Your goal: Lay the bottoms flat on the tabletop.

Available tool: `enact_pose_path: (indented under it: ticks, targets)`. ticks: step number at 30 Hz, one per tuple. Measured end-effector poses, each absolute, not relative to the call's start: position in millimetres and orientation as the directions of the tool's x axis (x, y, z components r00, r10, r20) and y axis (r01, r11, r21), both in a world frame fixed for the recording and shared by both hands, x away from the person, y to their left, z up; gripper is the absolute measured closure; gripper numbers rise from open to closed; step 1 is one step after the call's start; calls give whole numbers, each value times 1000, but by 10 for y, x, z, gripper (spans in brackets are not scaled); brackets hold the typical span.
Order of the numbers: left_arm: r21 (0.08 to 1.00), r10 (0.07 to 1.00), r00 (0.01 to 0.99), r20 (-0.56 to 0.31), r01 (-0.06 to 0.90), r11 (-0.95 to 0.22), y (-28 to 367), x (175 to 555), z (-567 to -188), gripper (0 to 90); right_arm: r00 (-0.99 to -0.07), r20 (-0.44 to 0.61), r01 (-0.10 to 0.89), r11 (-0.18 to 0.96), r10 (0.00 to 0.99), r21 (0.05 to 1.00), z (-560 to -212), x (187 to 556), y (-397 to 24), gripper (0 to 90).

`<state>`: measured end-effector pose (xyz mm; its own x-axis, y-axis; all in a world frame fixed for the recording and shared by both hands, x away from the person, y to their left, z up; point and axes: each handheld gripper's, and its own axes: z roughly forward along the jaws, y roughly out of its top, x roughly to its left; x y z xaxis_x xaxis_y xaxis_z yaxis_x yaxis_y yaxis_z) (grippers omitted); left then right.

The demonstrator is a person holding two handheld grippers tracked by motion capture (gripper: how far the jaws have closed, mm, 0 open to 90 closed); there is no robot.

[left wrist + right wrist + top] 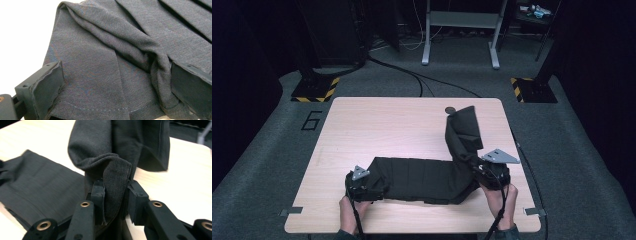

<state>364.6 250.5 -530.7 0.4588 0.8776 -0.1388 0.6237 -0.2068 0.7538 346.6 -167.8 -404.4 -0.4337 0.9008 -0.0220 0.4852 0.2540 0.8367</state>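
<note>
garment: a dark grey garment lies across the near half of the wooden surface, stretched flat from left to right, with one end lifted and folded up toward the far right.
raised end: that part stands up from the surface in a bunched column, close to the right edge.
left gripper: the left gripper sits at the garment's left end, near the front edge, held by the person's left hand.
left jaws: in the left gripper view the jaws stand wide apart, with the hemmed edge of the cloth spread loosely between them; whether the pads press on it, i cannot tell.
right gripper: the right gripper is at the garment's right end, in the person's right hand.
right jaws: in the right gripper view they are clamped on a thick fold of the cloth, which rises out of them.
floor: grey carpet with black cables behind the surface.
</note>
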Motion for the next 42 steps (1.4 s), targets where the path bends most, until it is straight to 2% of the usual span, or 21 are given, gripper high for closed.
enact_pose_path:
  ticks: [4,7,11,14,19,23,26,29,35,39,42]
  targets:
    - [753,879,458,-134,624,-210,2502,3645,-5306,5,-364,-11,527,216,931,822,-4127,3355,-1919,671]
    - [752,879,457,-134,625,-210,2501,3645,-5305,6,-310,-6,584,195,951,788,-4209,3290,-2096,619]
    - [751,879,457,-135,626,-210,2499,3643,-5305,6,-259,7,634,165,966,756,-4260,3173,-2276,482]
    - [751,879,457,-135,626,-210,2499,3643,-5305,6,-210,0,629,135,978,766,-4239,3058,-2375,379]
    - [753,879,457,-134,624,-209,2501,3644,-5305,6,-151,-8,619,101,988,779,-4207,3005,-2514,286]
    - [752,873,465,-145,625,-208,2514,3647,-5302,6,-184,-1,626,118,983,771,-4243,3108,-2485,216]
    - [759,868,471,-156,619,-200,2547,3648,-5264,2,-243,0,643,162,970,749,-4325,3251,-2404,179]
    - [778,875,468,-125,594,-206,2534,3648,-5109,0,-280,-2,669,197,960,716,-4457,3422,-2327,146]
    - [787,852,520,-68,553,-274,2372,3796,-4913,1,-300,18,727,217,954,652,-4743,3698,-2207,147]
    - [734,842,539,-30,583,-347,2275,3926,-5009,13,-319,20,753,241,947,613,-4923,3837,-2134,142]
    - [669,834,552,19,613,-421,2260,3955,-5129,30,-323,11,743,246,946,623,-4981,3881,-2093,139]
